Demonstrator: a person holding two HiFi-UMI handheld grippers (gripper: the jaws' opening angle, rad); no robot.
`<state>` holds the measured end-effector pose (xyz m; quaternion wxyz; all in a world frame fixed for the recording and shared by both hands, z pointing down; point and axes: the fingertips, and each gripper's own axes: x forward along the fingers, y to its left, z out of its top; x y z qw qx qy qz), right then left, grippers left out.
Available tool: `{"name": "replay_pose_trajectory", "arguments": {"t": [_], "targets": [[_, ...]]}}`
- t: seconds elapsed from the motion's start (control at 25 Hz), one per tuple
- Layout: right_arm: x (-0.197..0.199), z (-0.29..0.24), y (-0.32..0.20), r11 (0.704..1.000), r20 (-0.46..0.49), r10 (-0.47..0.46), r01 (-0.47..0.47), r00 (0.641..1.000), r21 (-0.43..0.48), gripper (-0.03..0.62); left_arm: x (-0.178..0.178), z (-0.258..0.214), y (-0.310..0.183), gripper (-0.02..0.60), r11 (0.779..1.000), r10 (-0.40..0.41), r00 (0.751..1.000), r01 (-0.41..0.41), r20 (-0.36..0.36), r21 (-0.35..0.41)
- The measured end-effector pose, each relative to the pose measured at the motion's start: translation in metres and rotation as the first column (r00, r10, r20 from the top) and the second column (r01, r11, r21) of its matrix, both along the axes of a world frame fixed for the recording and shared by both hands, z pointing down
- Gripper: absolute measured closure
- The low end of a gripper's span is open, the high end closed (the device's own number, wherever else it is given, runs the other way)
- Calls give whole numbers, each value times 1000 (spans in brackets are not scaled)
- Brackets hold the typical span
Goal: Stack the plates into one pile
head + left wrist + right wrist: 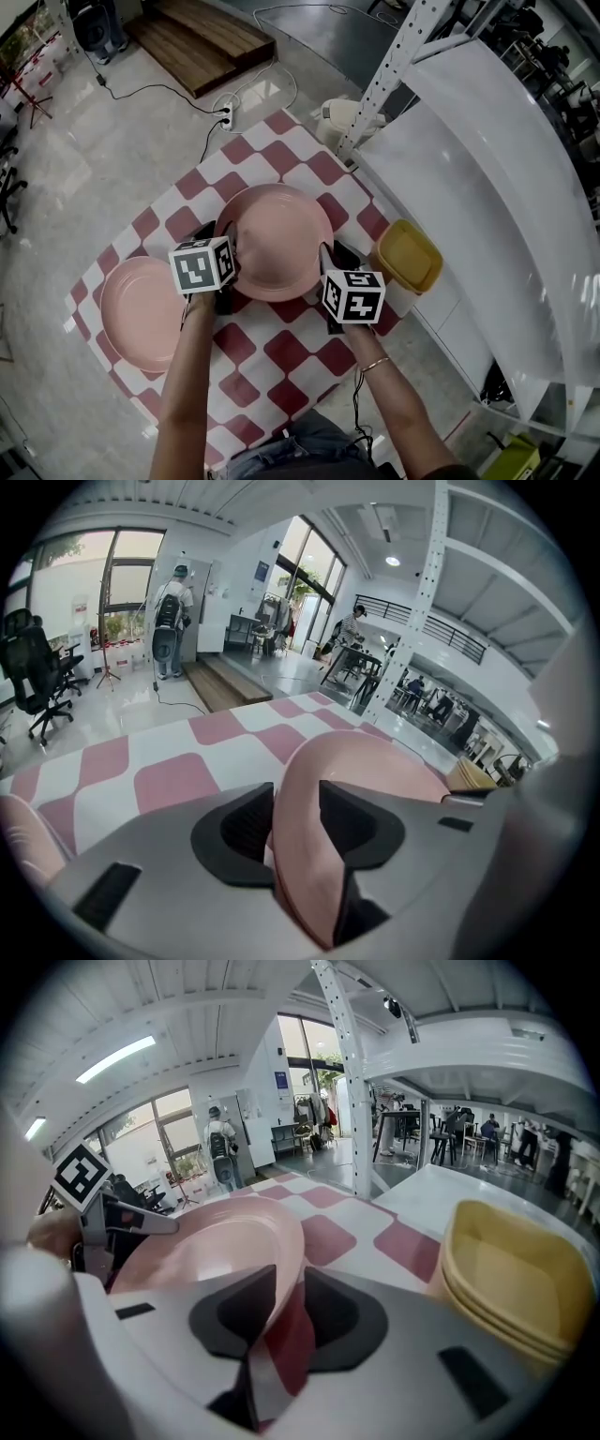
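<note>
Left hand-held gripper [296, 808] pinches left rim of pink plate [272, 242]. Right hand-held gripper [291, 1283] pinches right rim. Two grips likely keep plate level. Plate over middle of tabletop [281, 352]. Second pink plate [141, 309] lies at left, likely pile spot.

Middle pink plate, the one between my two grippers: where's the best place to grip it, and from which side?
By its thin flared rim, at two opposite edges: the left gripper from the left, the right gripper from the right. The middle pink plate is wide and shallow, so only the rim fits between jaws. Both are shut on it there now.
</note>
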<state>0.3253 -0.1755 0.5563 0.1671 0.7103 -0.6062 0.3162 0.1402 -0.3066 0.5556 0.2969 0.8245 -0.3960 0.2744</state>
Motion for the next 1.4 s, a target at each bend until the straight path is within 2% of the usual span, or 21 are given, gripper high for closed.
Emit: {"name": "replay_pose_trajectory", "arguments": {"t": [0.36, 0.6, 1.04, 1.4], "targets": [[-7, 3, 1, 1000, 26, 12, -12, 1000, 2, 491, 0, 1, 0, 433, 1000, -6, 1000, 6, -10, -2], [-4, -9, 1, 999, 21, 46, -46, 999, 28, 490, 2, -11, 4, 434, 1000, -7, 1000, 7, -17, 31], [-4, -41, 11, 995, 15, 66, -67, 998, 72, 491, -2, -58, 16, 436, 995, -22, 997, 29, -80, 93], [-32, -77, 25, 992, 30, 21, -25, 999, 121, 491, -34, -104, 38, 436, 985, -52, 995, 65, -88, 160]]}}
